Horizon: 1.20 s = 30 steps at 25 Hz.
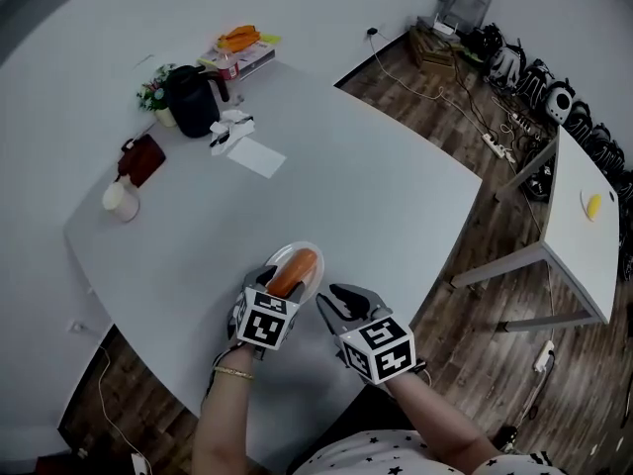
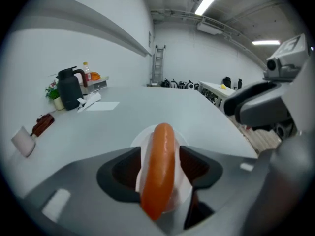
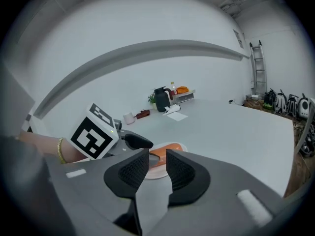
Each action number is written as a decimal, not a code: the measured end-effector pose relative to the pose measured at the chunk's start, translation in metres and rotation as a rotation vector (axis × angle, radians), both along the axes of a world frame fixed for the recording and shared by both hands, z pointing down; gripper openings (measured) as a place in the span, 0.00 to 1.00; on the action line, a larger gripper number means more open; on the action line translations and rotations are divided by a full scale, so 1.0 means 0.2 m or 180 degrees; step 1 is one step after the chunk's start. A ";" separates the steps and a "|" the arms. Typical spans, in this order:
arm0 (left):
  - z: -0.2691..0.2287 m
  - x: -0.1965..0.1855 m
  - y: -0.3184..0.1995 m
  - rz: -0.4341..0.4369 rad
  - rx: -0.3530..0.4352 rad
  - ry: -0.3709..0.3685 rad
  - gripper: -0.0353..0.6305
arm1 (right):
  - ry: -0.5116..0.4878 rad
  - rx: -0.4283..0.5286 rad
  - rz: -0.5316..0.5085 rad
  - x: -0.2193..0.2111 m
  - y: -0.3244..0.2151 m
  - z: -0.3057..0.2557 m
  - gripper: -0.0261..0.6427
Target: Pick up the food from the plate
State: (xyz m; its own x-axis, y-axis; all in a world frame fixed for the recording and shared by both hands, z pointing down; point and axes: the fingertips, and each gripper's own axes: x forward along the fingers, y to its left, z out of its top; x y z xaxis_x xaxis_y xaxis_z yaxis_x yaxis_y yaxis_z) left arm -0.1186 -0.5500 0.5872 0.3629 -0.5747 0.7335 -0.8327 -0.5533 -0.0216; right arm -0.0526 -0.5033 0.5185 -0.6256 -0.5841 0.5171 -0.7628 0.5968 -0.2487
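Right gripper (image 1: 344, 300): nearest the head camera, held off the table (image 1: 396, 196) at 4 o'clock of the plate (image 1: 318, 263). Jaws a narrow gap apart, nothing between them. Its own view looks over the jaws at the plate and the left gripper's marker cube.
Left gripper (image 1: 280, 287): at the plate's 6 o'clock edge, jaws straddling the near end of the sausage (image 1: 296, 268).
Left jaw state: partly open. In the left gripper view a thin sliver of white plate shows on each side of the sausage, so the pads sit just beside it; no clear grip visible.
Sausage: orange, lying along the plate, long axis running roughly 7 to 1 o'clock in the head view, far end clear of the jaws.
Left forearm (image 1: 226, 419): enters from 6 o'clock, bracelet (image 1: 233, 372) at the wrist, gripper aimed toward 1 o'clock.
Right forearm (image 1: 435, 414): enters from 5 o'clock, gripper aimed toward 11 o'clock, tips near the left gripper but apart.
Plate: small, white, round, near the table's 6 o'clock edge; holds only the sausage.
Far containers: black jug (image 1: 191, 99) at the table's 11 o'clock corner, white cup (image 1: 119, 198) at 9 o'clock; contents can't be seen.
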 end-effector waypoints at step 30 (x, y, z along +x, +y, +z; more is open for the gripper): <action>-0.47 -0.01 0.57 -0.1364 0.0814 0.1136 0.37 | 0.0056 0.0203 0.0021 -0.02 0.28 -0.10 0.15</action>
State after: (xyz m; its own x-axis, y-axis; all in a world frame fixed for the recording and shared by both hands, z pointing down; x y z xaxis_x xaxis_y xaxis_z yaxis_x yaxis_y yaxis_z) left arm -0.1212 -0.4363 0.4929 0.2583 -0.8657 0.4288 -0.9603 -0.1817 0.2117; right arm -0.0561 -0.4471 0.4994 -0.6128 -0.6203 0.4896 -0.7707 0.6061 -0.1967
